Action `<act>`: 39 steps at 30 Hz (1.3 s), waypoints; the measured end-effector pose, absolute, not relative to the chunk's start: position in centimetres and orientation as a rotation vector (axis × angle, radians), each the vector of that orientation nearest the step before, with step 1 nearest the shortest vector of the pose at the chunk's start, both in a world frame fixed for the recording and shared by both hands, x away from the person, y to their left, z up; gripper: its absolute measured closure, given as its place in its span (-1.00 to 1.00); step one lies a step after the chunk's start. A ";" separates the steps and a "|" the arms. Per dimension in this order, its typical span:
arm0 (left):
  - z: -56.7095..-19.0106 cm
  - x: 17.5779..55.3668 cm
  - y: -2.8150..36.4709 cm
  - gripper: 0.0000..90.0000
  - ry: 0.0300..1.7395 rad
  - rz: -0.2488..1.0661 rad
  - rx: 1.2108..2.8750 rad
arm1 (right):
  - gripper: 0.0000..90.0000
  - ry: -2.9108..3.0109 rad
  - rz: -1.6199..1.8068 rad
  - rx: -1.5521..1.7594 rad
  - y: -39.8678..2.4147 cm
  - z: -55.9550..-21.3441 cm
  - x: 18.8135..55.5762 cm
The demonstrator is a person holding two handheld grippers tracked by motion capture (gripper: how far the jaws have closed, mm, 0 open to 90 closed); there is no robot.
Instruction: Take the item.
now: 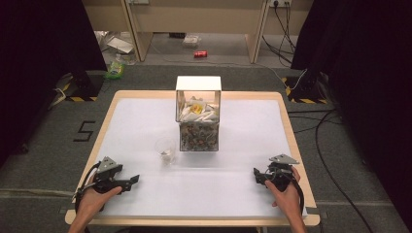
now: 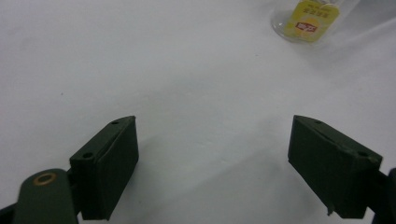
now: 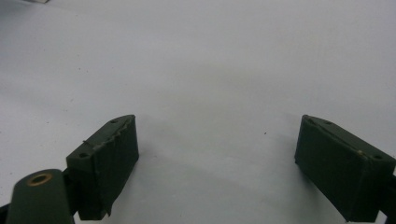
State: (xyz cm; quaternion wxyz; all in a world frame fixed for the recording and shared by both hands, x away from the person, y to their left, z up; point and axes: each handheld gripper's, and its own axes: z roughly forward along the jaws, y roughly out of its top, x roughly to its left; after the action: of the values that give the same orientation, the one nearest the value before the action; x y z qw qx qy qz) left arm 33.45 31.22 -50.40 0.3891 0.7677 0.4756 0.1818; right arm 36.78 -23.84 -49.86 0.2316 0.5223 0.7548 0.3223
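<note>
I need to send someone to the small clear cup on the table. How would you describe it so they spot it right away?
Start at the tall clear box with the white top, standing mid-table on the white mat. Just to its left, slightly nearer the person, stands the small clear cup. It is the low, round, open-topped piece, with a yellow-labelled packet inside, unlike the square box packed with packets.

Wood-edged table (image 1: 286,127) under white sheet (image 1: 145,121): clear box (image 1: 198,116) at centre, small clear cup (image 1: 165,150) just beside its near-left corner.
</note>
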 end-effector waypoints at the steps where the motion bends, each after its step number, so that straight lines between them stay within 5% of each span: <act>1: -50.4 33.3 31.1 -0.65 1.202 0.468 1.963 | -0.69 2.075 0.886 1.436 -23.8 -49.9 36.8; 39: -51.9 29.4 31.3 -0.66 1.191 0.598 1.875 | -0.69 2.072 0.888 1.445 -23.8 -49.9 36.7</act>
State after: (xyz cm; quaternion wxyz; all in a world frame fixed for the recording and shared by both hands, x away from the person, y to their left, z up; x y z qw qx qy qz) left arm 29.39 31.33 -51.95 0.4086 0.7439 0.4726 0.2372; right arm 36.75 -23.78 -49.86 0.2297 0.5253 0.7531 0.3227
